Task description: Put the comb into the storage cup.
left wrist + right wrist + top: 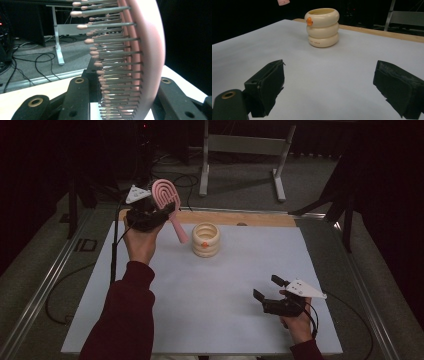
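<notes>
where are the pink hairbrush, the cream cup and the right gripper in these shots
pink hairbrush [166,194], high view, on its oval head above the left gripper's jaws
cream cup [322,27], right gripper view, on the middle ring of its ribbed side
right gripper [267,287], high view, midway between its open fingertips

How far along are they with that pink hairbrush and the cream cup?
Done: the left gripper has the pink hairbrush clamped by its head and lifted off the table. In hand: it hangs beside the cream ringed cup, handle down. Left, probably: lowering it in. The right gripper rests open, empty.
</notes>
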{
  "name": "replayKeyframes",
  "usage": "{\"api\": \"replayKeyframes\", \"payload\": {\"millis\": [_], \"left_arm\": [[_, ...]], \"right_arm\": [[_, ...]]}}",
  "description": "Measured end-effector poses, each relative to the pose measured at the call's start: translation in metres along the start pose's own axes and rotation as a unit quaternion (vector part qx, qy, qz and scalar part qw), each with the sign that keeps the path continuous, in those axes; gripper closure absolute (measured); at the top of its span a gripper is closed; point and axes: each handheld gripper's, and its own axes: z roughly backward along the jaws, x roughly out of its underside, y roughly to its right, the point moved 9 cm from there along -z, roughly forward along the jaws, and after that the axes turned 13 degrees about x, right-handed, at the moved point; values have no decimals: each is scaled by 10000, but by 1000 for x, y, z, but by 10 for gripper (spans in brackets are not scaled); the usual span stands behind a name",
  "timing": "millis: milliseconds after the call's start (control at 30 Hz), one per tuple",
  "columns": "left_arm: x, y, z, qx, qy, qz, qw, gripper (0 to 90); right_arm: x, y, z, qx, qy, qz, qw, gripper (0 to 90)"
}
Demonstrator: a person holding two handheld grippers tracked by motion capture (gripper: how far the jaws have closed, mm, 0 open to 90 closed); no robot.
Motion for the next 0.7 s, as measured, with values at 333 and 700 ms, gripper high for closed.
{"api": "replayKeyframes", "payload": {"millis": [333,700], "left_arm": [[-1,4,-14,9,-56,-47,10000,638],[-2,2,-24,-39,-1,17,10000,638]], "right_arm": [[1,-2,-1,-29,-19,-21,10000,100],[0,-2,-2,-35,-9,-38,10000,100]]}}
